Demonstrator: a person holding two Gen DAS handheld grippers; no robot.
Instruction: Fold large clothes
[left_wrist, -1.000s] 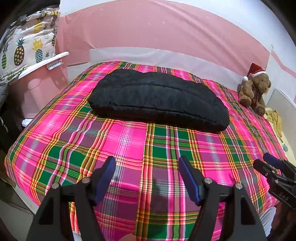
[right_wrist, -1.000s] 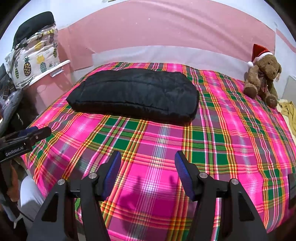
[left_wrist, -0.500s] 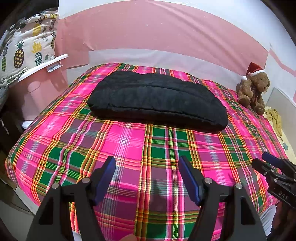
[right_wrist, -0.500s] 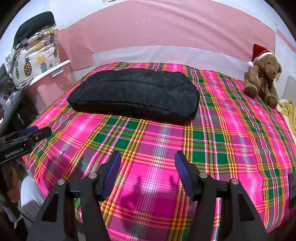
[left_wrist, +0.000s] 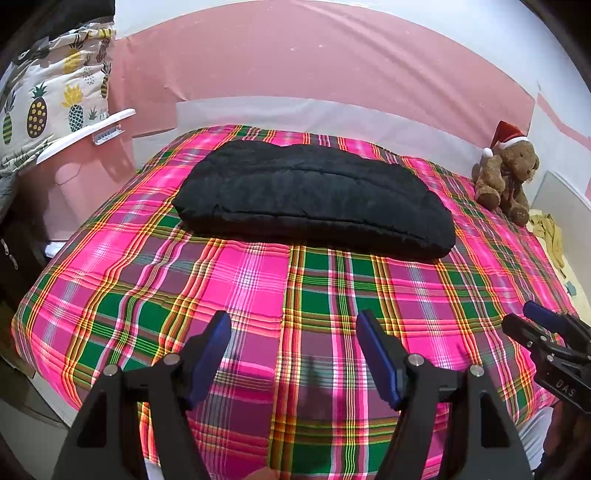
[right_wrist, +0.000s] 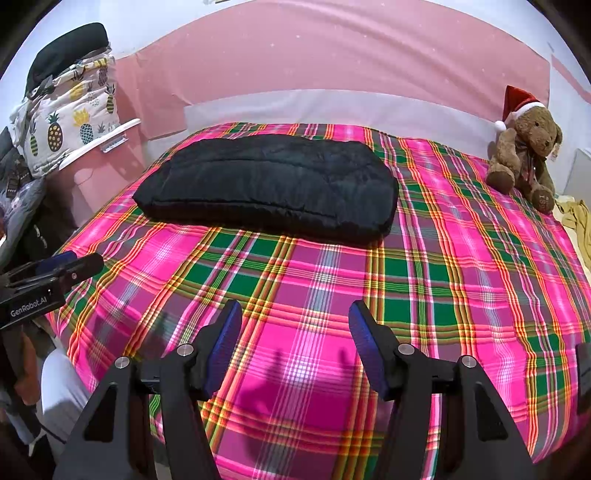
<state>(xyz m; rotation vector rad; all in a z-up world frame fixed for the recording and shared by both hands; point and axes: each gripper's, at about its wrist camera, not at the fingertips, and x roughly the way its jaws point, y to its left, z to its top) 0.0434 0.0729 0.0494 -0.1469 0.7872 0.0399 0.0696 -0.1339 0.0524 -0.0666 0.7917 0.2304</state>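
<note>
both tongs, left (left_wrist: 293, 325) and right (right_wrist: 295, 314), still agape, empty; folded black jacket (left_wrist: 314, 199) unmoved

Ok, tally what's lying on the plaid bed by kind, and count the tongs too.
Black padded garment: 1
Teddy bear in a Santa hat: 1
Tongs, both open, holding nothing: 2 (left tongs, right tongs)
Total: 4, all over the plaid bedspread.

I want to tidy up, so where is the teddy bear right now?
The teddy bear sits at the far right corner of the plaid bed, near the wall, well right of the folded black garment.
</note>
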